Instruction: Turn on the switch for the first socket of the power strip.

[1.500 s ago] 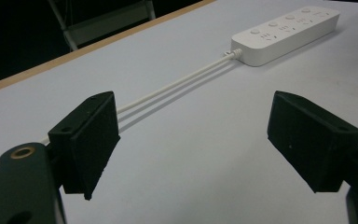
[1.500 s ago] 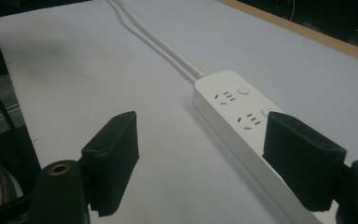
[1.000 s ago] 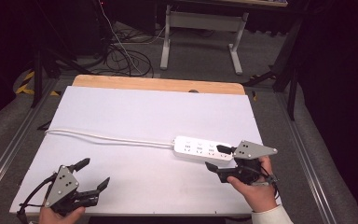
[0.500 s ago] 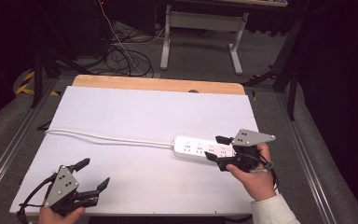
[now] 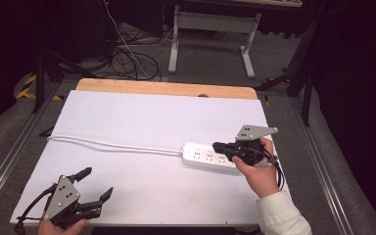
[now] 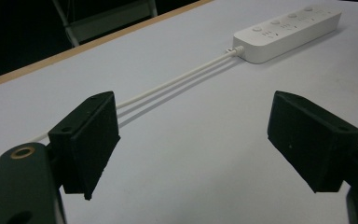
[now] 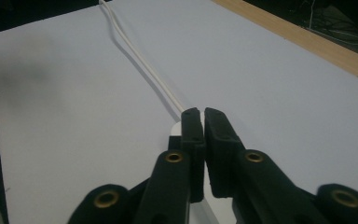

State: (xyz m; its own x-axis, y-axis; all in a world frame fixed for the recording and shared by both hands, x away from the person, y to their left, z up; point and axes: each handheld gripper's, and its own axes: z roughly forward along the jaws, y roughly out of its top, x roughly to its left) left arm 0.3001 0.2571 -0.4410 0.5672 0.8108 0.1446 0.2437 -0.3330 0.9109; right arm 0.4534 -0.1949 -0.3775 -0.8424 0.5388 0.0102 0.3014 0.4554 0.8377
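A white power strip (image 5: 203,156) lies on the white table top (image 5: 142,117), right of centre, and its white cable (image 5: 112,143) runs off to the left edge. My right gripper (image 5: 219,146) hovers over the strip's right end; its jaws have just been closing and now meet with nothing between them. In the right gripper view the shut right gripper (image 7: 200,115) points along the cable (image 7: 140,60), with a corner of the strip (image 7: 174,128) below it. My left gripper (image 5: 96,182) rests open at the near left, apart from the strip (image 6: 289,28) and cable (image 6: 177,81).
The table's far edge is a bare wooden strip (image 5: 166,88). Behind it stand a desk frame (image 5: 210,24) and loose cables on the floor (image 5: 127,63). Metal rails (image 5: 5,161) run along both sides of the table.
The right gripper has moved up and left over the strip's right end, and its jaws have gone from open to shut. The left gripper has kept still.
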